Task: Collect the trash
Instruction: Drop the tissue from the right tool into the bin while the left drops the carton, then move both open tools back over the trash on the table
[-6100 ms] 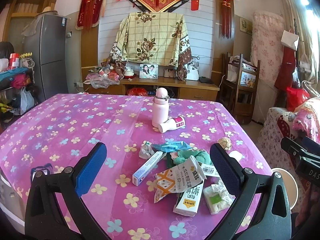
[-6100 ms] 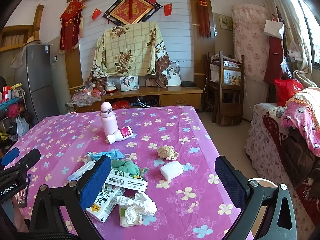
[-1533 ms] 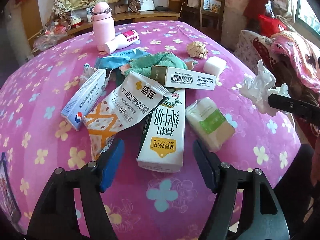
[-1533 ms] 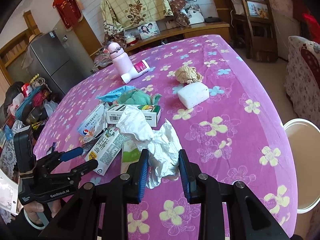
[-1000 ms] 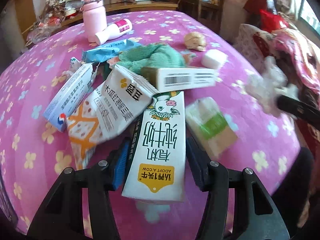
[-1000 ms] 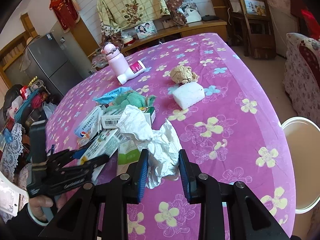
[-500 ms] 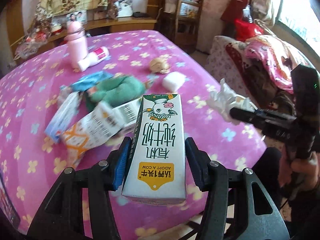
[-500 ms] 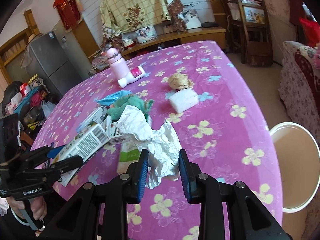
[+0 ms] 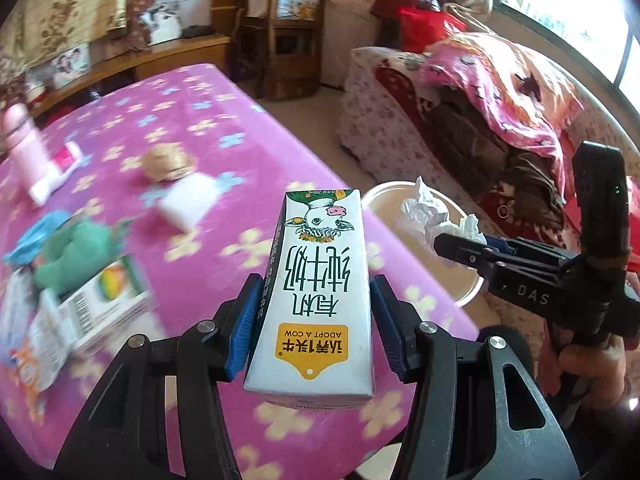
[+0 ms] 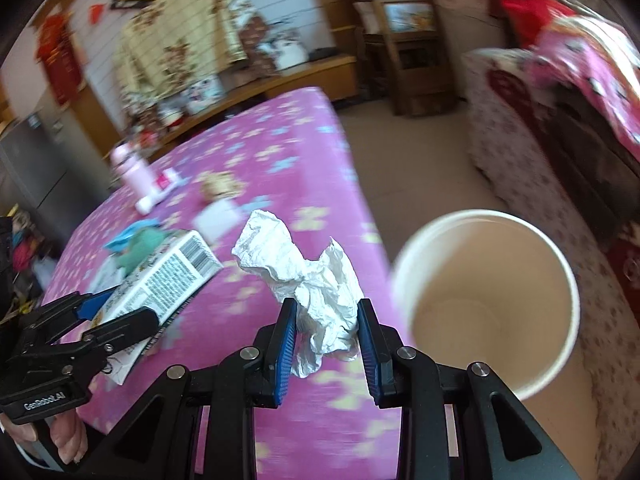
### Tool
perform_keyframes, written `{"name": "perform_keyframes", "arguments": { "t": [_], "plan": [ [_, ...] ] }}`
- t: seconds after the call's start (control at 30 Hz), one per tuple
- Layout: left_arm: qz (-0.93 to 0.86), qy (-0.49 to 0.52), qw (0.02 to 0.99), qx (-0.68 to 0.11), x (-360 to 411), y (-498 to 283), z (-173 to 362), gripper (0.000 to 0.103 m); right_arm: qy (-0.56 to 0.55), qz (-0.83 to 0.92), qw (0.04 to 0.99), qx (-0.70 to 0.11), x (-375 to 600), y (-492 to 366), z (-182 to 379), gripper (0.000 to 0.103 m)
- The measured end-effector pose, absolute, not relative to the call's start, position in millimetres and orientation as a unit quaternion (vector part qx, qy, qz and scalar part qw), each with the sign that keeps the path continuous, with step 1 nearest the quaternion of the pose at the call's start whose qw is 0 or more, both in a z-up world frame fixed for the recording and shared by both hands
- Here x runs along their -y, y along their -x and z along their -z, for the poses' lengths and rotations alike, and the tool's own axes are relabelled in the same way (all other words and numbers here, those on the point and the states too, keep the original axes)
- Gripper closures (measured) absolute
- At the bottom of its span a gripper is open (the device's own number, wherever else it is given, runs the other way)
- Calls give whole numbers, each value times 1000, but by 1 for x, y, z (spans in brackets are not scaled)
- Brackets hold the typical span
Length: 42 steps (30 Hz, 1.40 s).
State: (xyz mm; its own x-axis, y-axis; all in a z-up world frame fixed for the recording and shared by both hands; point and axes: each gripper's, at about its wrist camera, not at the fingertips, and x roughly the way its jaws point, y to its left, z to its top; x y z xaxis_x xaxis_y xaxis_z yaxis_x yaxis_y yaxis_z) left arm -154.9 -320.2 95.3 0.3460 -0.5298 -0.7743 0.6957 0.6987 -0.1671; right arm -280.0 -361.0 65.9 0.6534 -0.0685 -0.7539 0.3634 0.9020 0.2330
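My left gripper is shut on a white milk carton and holds it above the table's right edge. My right gripper is shut on a crumpled white tissue and holds it beside the open white trash bin on the floor. In the left wrist view the right gripper holds the tissue over the bin. In the right wrist view the left gripper shows at lower left with the carton.
On the pink flowered tablecloth lie a green cloth, a barcode box, a white sponge, a brown paper ball and a pink bottle. A sofa with blankets stands right of the bin.
Both grippers have swung right toward the bin. The left gripper closed on the milk carton and lifted it off the table. The tissue now hangs over the bin.
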Motion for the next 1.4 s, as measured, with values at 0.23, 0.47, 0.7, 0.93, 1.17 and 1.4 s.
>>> {"name": "perform_keyframes", "arguments": {
  "t": [0.23, 0.47, 0.7, 0.93, 1.17, 1.4],
  "plan": [
    [406, -88, 792, -448, 388, 152, -76, 50, -226, 199, 859, -414, 432, 301, -45, 75],
    [416, -52, 774, -474, 429, 140, -53, 43, -263, 245, 831, -425, 473, 306, -19, 53],
    [410, -37, 762, -499, 428, 138, -42, 42, -293, 246, 823, -420, 485, 311, -16, 49],
    [400, -35, 771, -494, 410, 139, -46, 42, -294, 245, 826, -414, 479, 310, -19, 49],
    [409, -25, 778, -477, 401, 142, -64, 42, -276, 262, 833, -401, 473, 312, -33, 49],
    [400, -40, 787, -468, 397, 149, -65, 42, -271, 254, 838, -399, 468, 314, -40, 49]
  ]
}}
